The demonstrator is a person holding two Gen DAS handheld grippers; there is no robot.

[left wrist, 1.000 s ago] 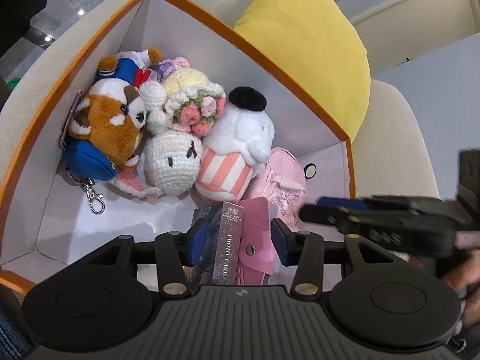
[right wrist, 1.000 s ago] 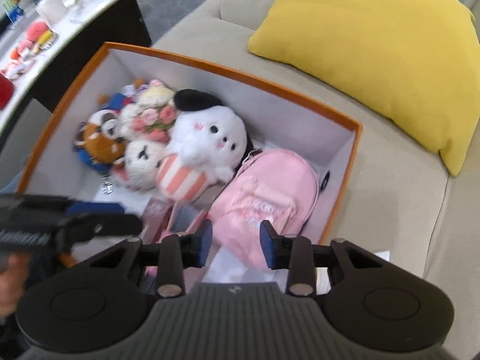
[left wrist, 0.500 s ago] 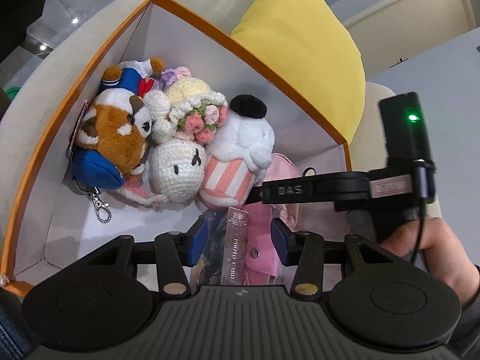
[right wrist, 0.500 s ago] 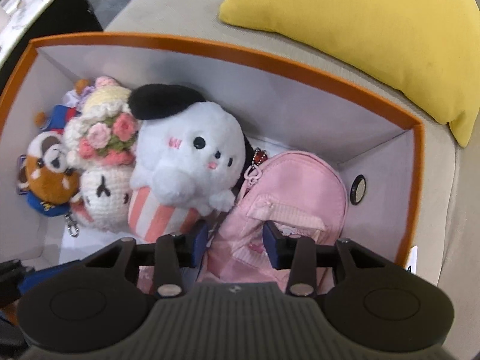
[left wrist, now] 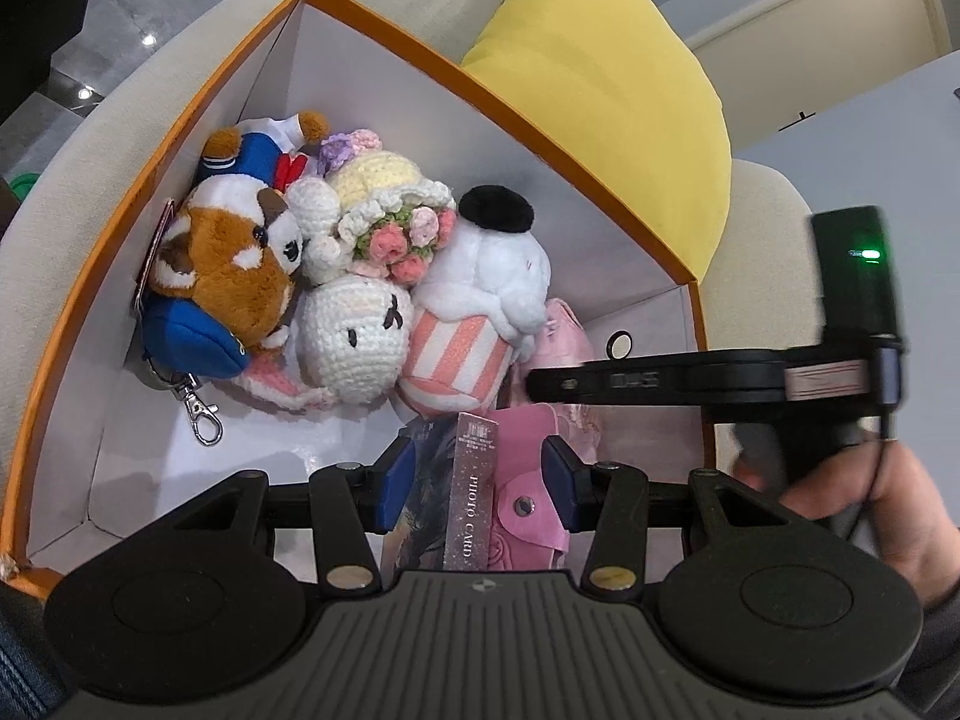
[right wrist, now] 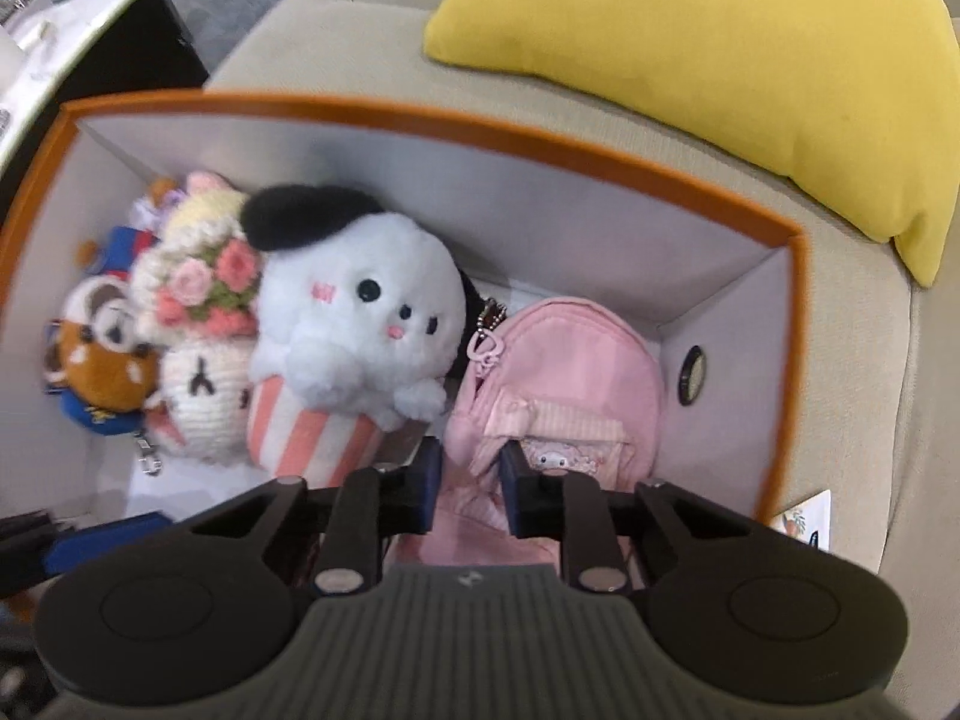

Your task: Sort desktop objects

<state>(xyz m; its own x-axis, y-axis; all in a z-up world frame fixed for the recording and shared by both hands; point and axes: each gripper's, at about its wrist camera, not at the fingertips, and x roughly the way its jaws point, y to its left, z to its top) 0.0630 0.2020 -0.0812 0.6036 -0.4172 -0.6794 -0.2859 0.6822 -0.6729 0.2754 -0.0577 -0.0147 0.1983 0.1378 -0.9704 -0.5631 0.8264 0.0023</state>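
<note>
Pink backpack point(right wrist: 564, 372), a small one with a ball-chain charm at its zipper, lies at the right end of the orange-rimmed box point(right wrist: 456, 120), which sits on a beige sofa point(right wrist: 852, 420) rather than a desk. The right hand-held gripper point(right wrist: 471, 480) points steeply down over its near edge, and its jaws are closing to a narrow gap with a fold of the pink front-pocket fabric between them. The risk here is a thin pinch: if only loose cloth is caught, the bag could sag, swing or slip out when lifted.

Just left of the backpack, touching it, stands the white plush with a black cap point(right wrist: 354, 324) in its striped cup. The left jaw sits close to that cup, so a lift could drag or topple it into the crocheted dolls point(right wrist: 204, 384) and the red-panda plush point(right wrist: 102, 360) packed at the left end. The charm chain lies against the white plush and may snag.

The left hand-held gripper point(left wrist: 477, 489) hangs at the near side of the box, jaws about half wide around a pink snap wallet point(left wrist: 528, 498), a photo card pack point(left wrist: 471, 498) and a dark booklet. Whether the pads press on them cannot be told. The two tools are close together, so a collision is possible. A yellow cushion point(right wrist: 720, 60) rests on the sofa behind the box.
</note>
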